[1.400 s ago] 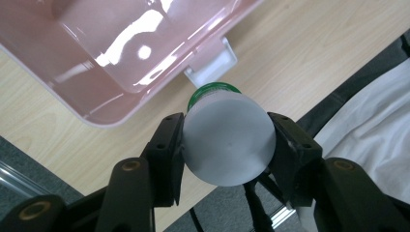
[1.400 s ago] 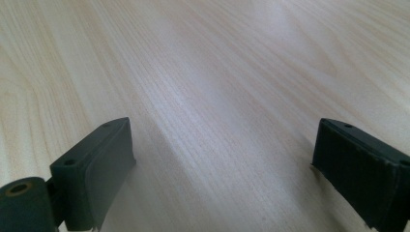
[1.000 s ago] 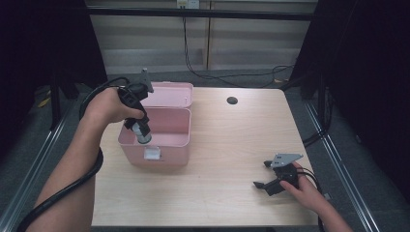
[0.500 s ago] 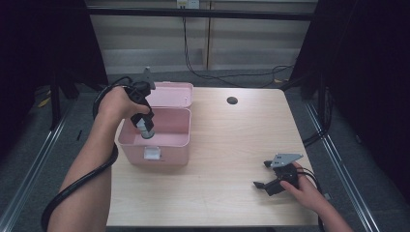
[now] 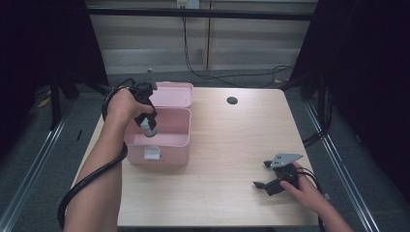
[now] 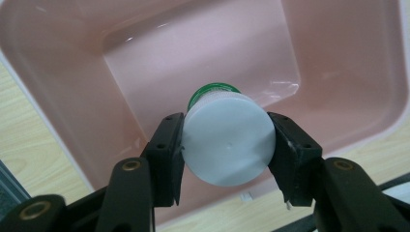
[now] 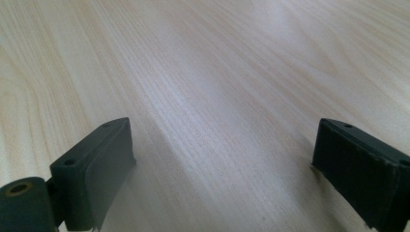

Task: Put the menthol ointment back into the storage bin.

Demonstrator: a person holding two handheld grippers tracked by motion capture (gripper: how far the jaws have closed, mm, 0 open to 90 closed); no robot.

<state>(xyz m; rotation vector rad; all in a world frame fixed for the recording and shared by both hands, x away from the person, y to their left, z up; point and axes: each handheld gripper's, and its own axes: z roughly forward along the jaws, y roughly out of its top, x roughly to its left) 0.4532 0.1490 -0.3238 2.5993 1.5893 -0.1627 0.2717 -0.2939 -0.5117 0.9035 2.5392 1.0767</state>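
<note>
My left gripper point(image 5: 147, 126) point(image 6: 226, 145) points straight down into an open pink box point(image 5: 173, 145) point(image 6: 77, 92) at the table's left. It is shut on a white jar point(image 5: 148, 127) point(image 6: 227, 145) with a green band, clamped by its sides; the jar hangs above the box's bare floor. The box's lid point(image 5: 176, 93) lies folded back behind it. Near the table's front right corner my right gripper point(image 5: 267, 175) point(image 7: 222, 169) rests low over the wood, its jaws wide apart with nothing between them.
A pale wooden table point(image 5: 232, 140) carries the box. A small dark round hole point(image 5: 232, 100) sits near its far edge. A white latch point(image 5: 152, 153) shows on the box's front wall. Dark floor and metal rails surround the table.
My left hand has carried the jar toward the far side and lower, down into the pink box. The right hand has stayed in place.
</note>
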